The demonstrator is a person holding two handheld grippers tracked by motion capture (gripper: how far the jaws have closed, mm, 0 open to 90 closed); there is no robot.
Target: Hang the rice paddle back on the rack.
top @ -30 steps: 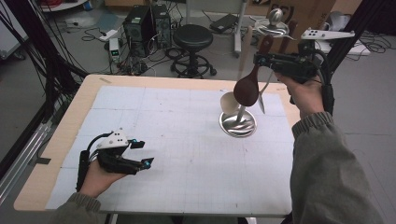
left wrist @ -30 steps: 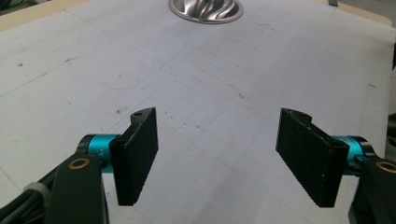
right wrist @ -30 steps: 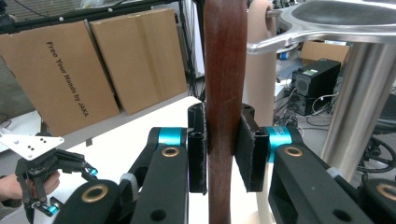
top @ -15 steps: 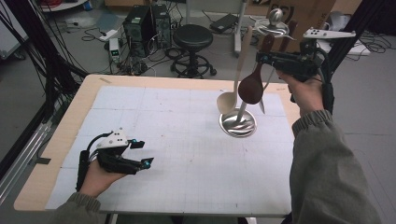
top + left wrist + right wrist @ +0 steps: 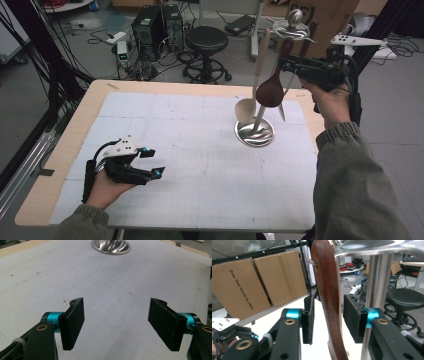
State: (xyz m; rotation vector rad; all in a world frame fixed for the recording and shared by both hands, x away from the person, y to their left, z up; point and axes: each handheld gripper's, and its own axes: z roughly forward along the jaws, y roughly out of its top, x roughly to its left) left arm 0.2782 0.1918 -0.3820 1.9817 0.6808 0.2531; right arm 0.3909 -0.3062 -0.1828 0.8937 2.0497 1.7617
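Since a second ago the right gripper (image 5: 292, 64) has drifted a bit toward the upper right of the high view, and the dark wooden spoon (image 5: 272, 85) with it, bowl now swung a little clear of the stand's pole; left gripper (image 5: 150, 162) hasn't moved

Step in hand, my read: hanging the dark spoon on, or lifting it off, the metal utensil stand (image 5: 256, 131); can't tell which from this moment alone. In the right gripper view the spoon handle (image 5: 328, 297) runs up between the two black pads; left pad looks touching it, right pad has a thin gap, so the jaws sit narrow around the handle and whether it's truly pinched I cannot tell. Handle top sits right by the stand's top arm (image 5: 372, 246), a small hook just beside it

Stand's round base sits right of centre on the desk (image 5: 190, 130), with a pale spoon (image 5: 247, 107) hanging on it just left of the dark one

Left gripper rests low at the lower left of the high view, jaws wide apart with nothing between them; its own view looks across bare desk to the base (image 5: 111, 246) at the top edge

Next move probably calls for lining the handle's end hole with the hook, keeping the bowl off the pale spoon, and a firm squeeze first so the spoon doesn't slip
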